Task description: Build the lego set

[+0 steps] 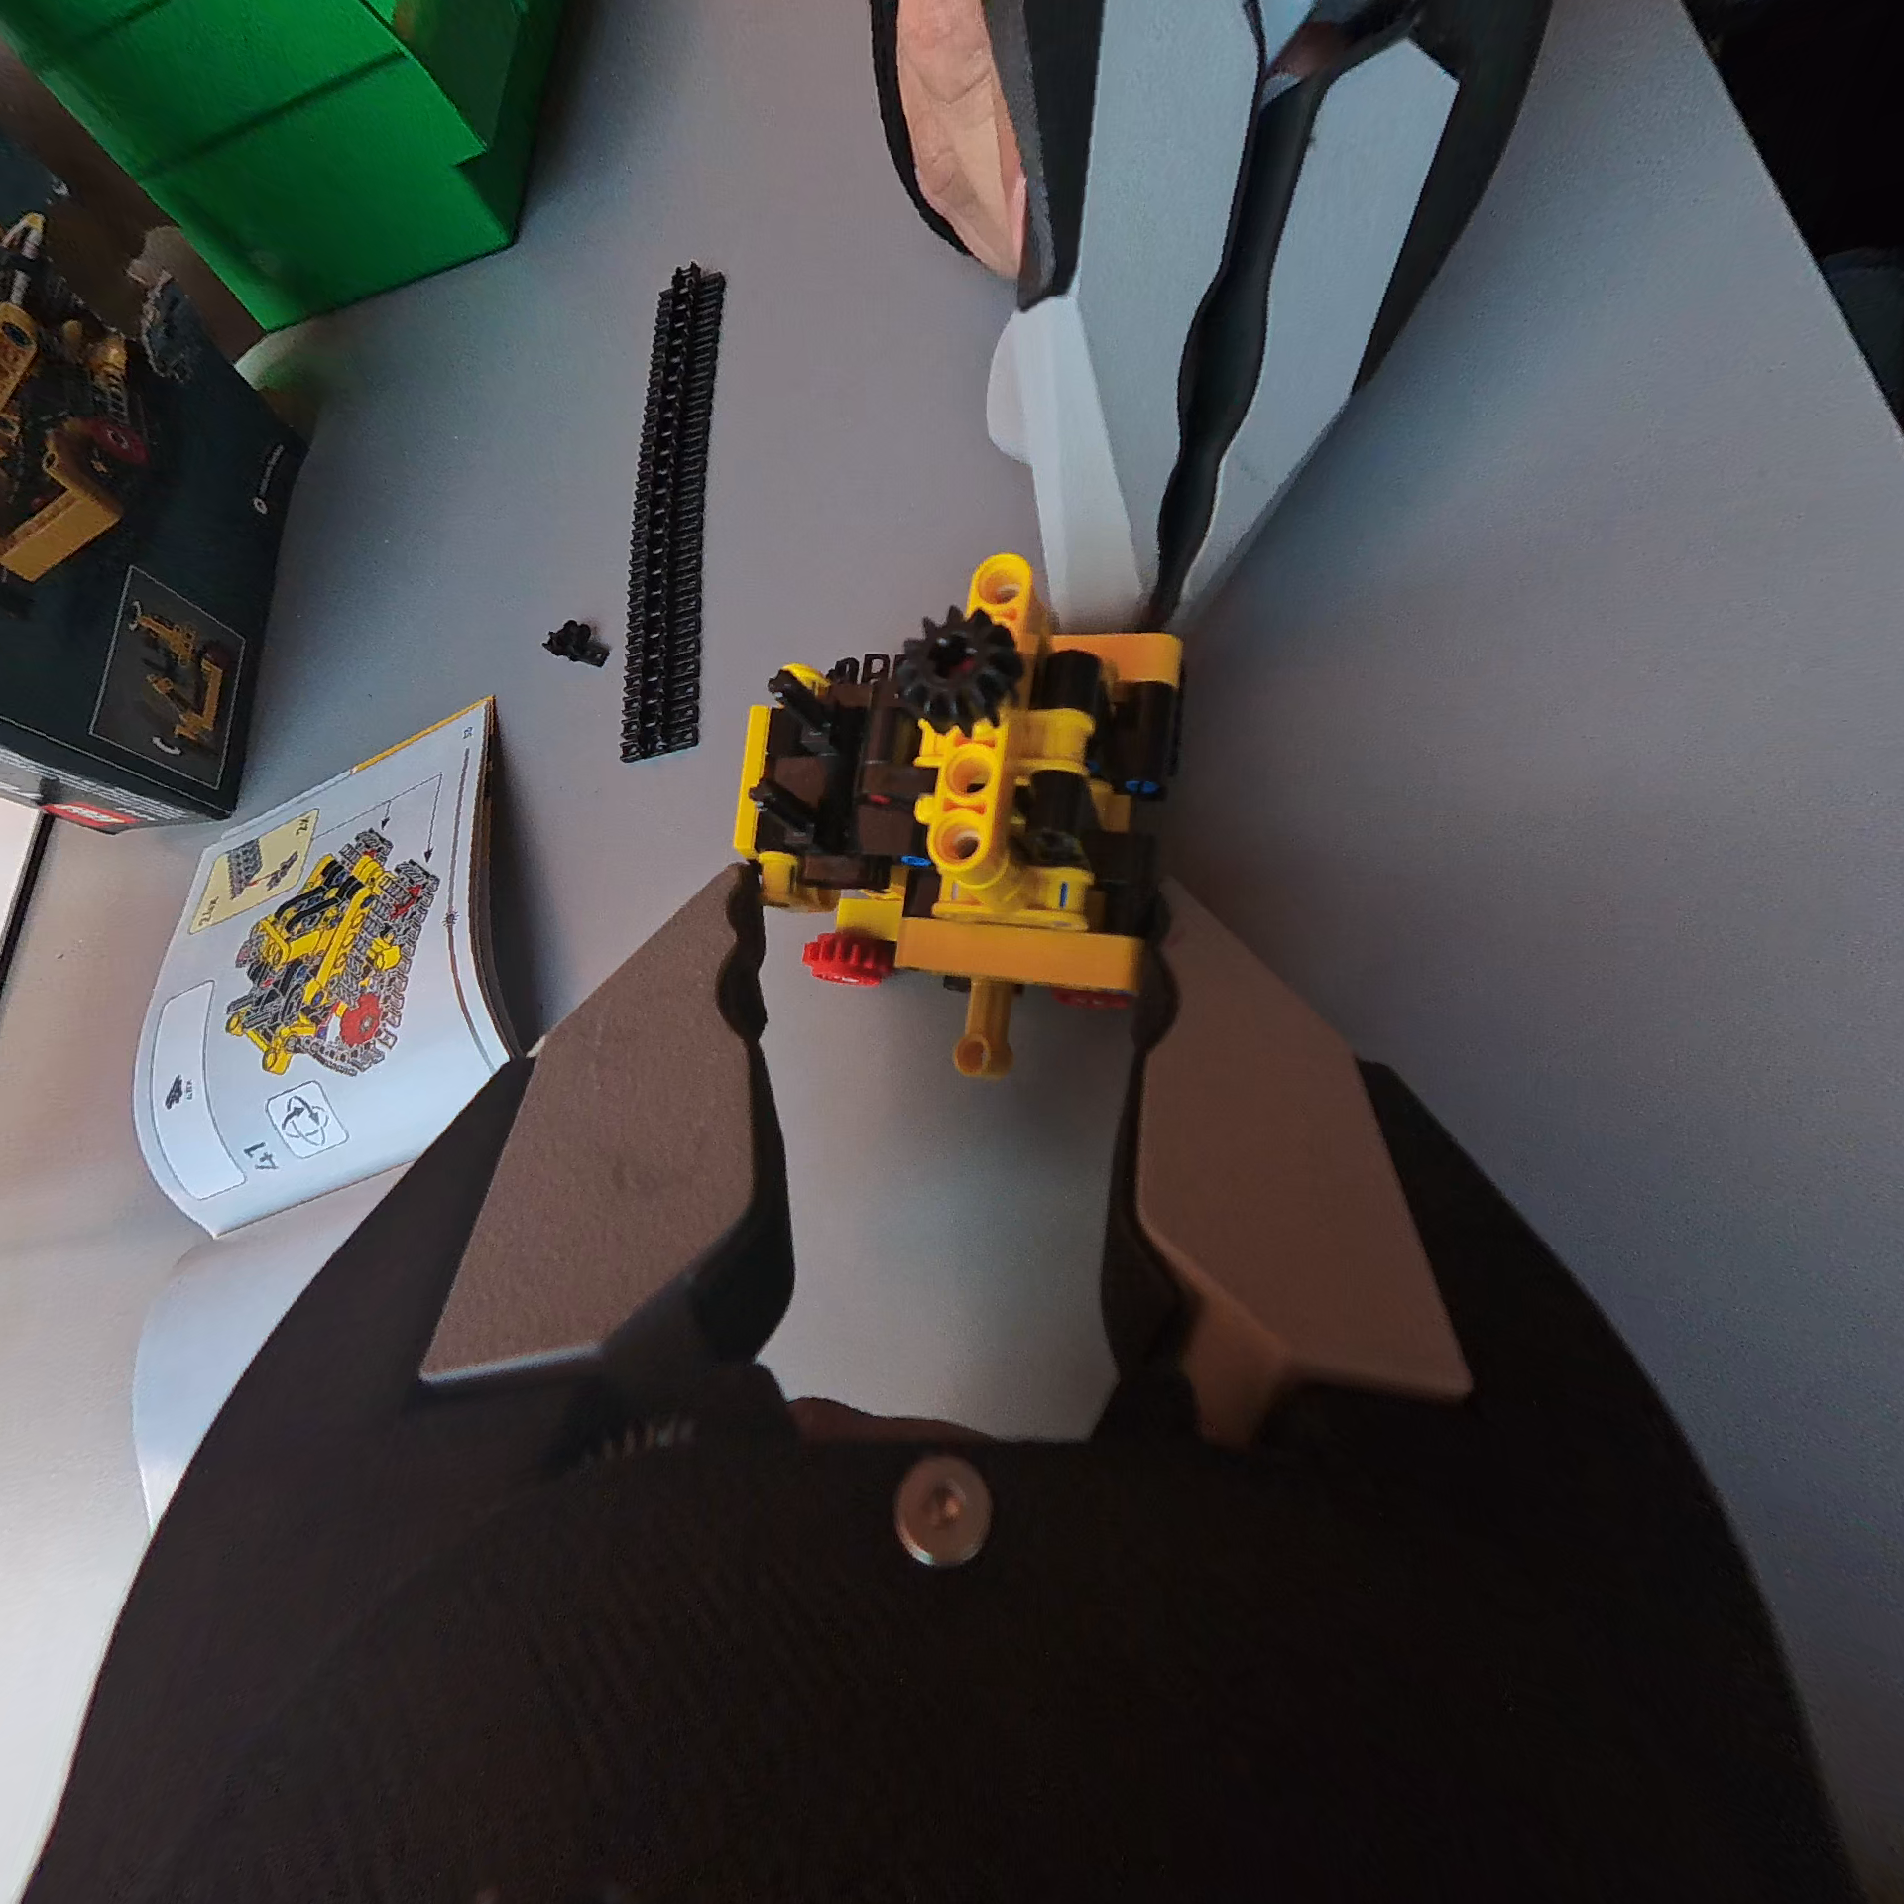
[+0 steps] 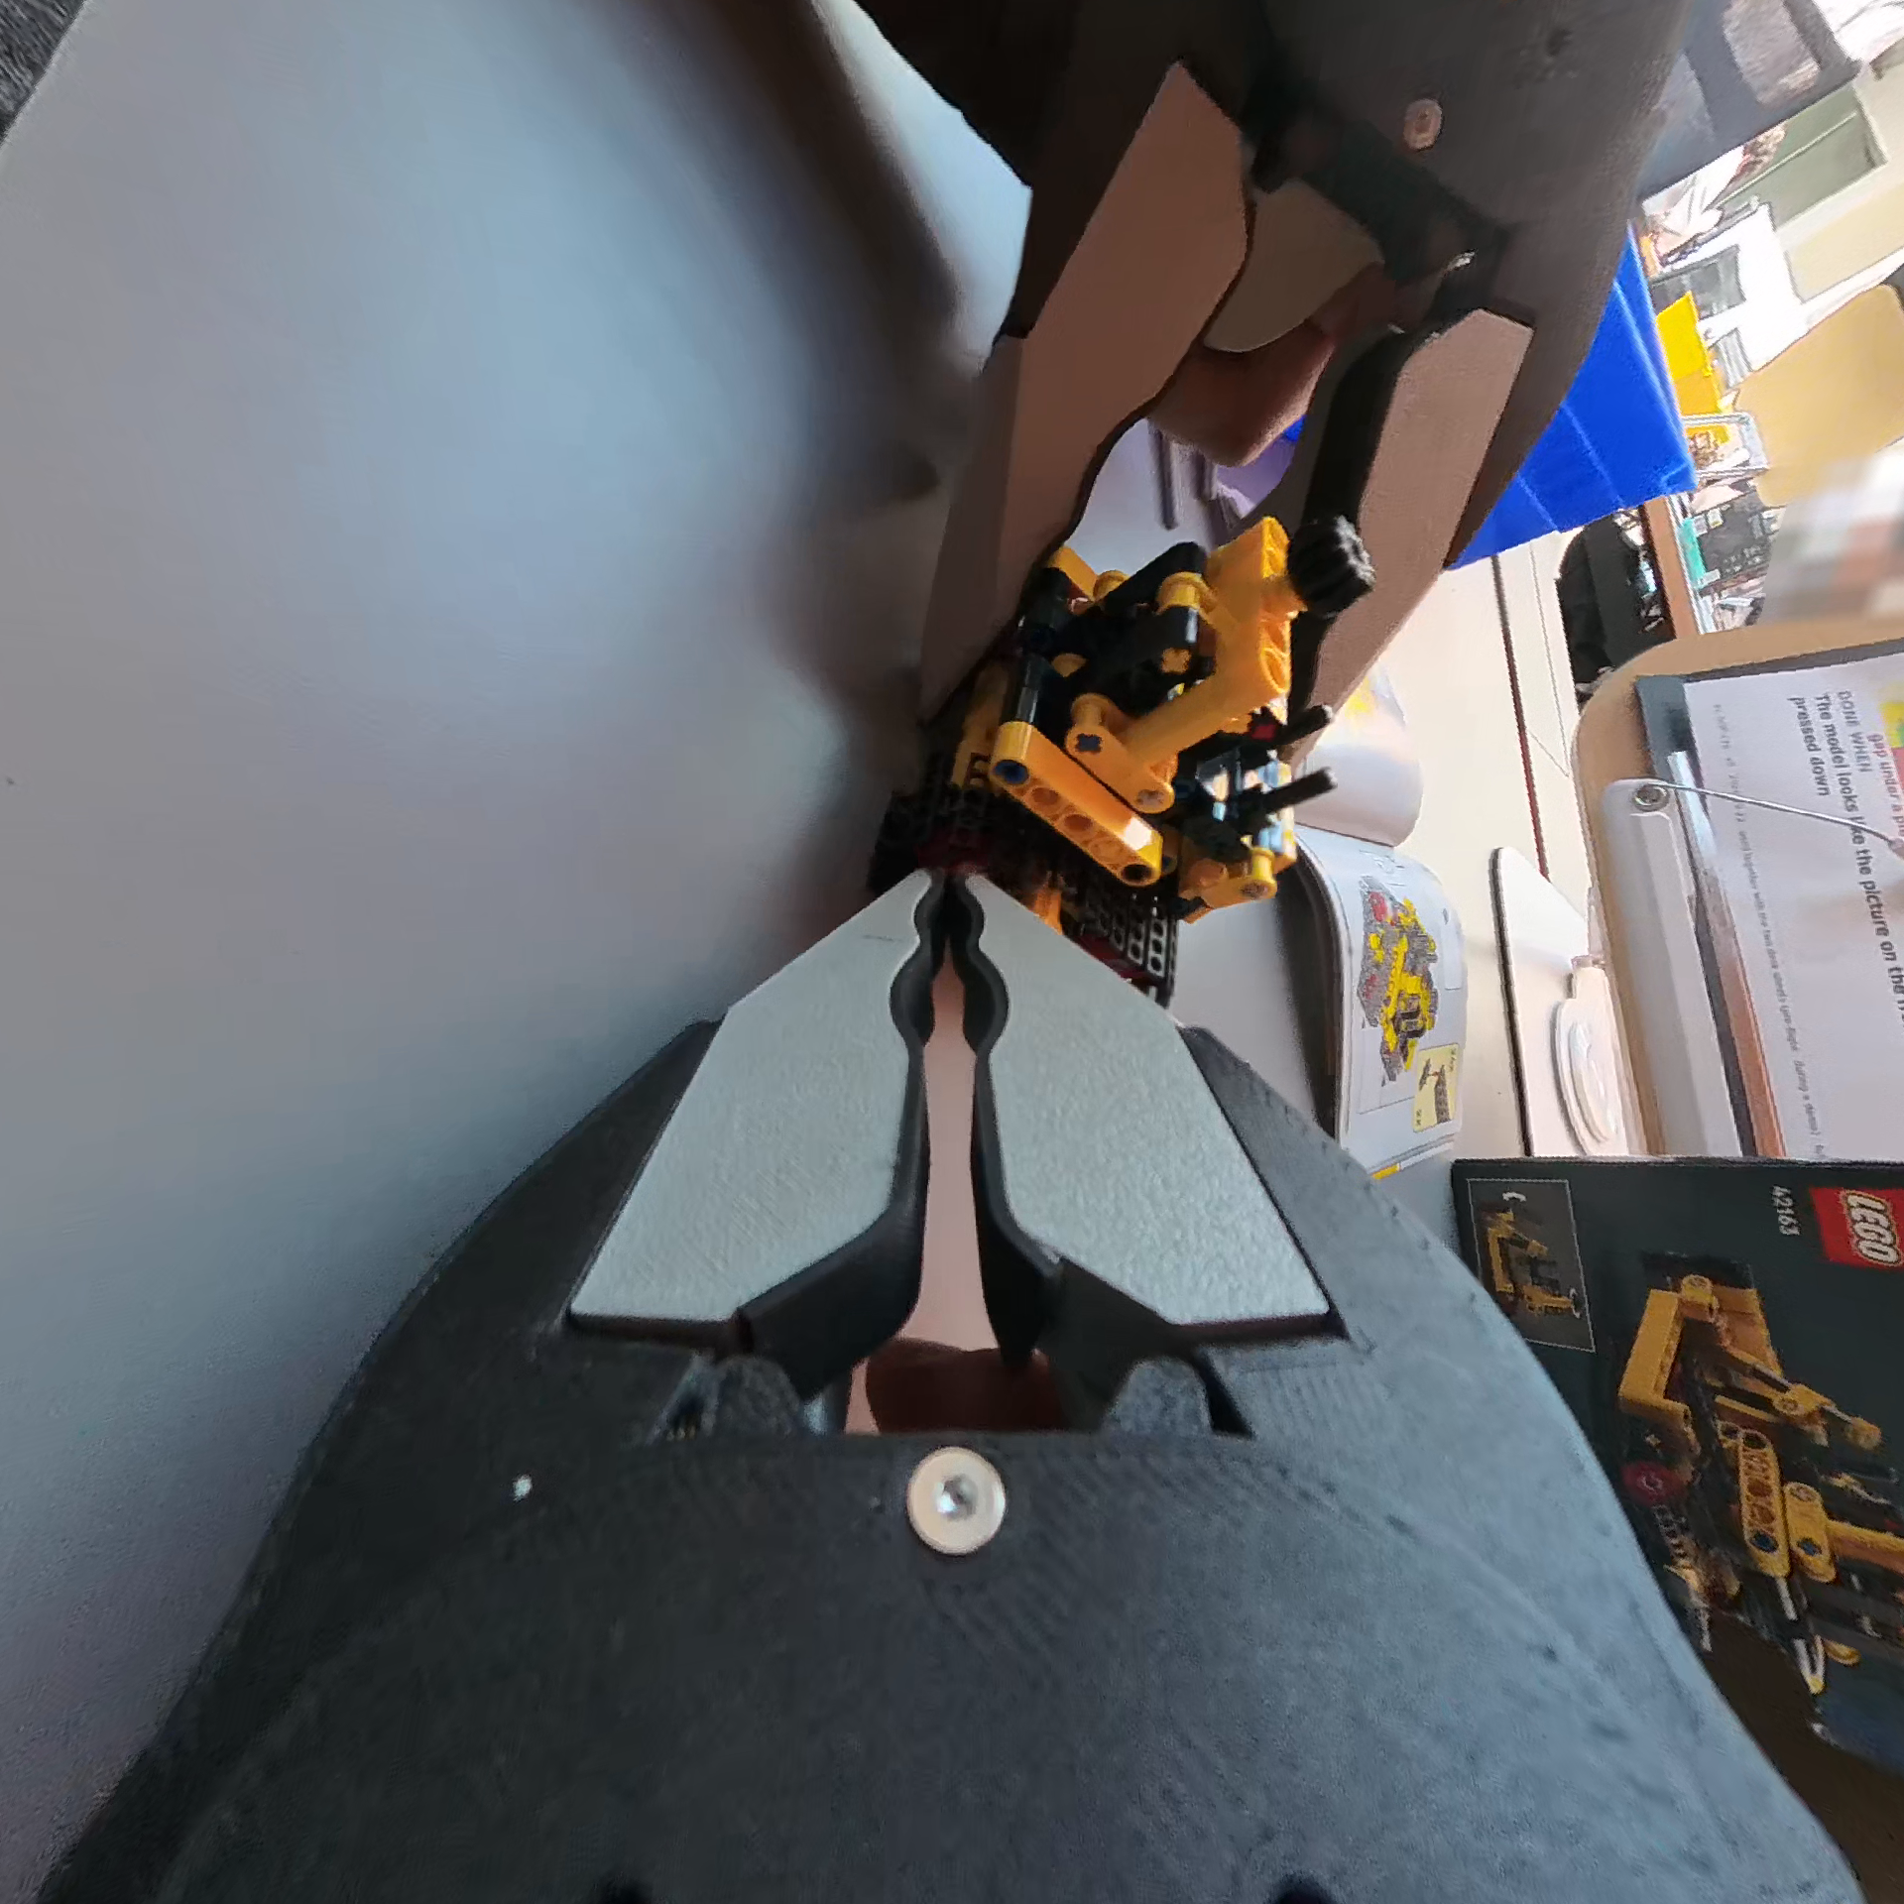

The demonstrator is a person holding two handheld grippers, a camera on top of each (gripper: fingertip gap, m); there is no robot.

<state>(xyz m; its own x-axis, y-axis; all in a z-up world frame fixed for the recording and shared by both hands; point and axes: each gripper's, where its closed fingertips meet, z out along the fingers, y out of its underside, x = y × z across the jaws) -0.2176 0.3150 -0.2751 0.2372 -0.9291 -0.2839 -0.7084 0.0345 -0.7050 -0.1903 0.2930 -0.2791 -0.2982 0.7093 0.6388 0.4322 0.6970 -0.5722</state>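
Note:
A yellow and black lego model (image 1: 969, 783) with a black gear on top and red gears below is held just above the grey table (image 1: 1545, 721). My left gripper (image 1: 953, 902), with brown fingers, is shut on the model's two sides. My right gripper (image 2: 943, 896), with grey fingers, is shut on the black track at the model's (image 2: 1133, 721) edge. In the left wrist view it reaches in from the far side (image 1: 1164, 618). The left gripper's brown fingers (image 2: 1082, 361) flank the model in the right wrist view.
A loose black track strip (image 1: 670, 515) and a small black piece (image 1: 577, 641) lie on the table left of the model. An open instruction booklet (image 1: 330, 979), the set's dark box (image 1: 124, 567) and a green box (image 1: 309, 134) lie at the left. A blue bin (image 2: 1607, 412) stands behind. There is about 4 cm between the tips of the two grippers.

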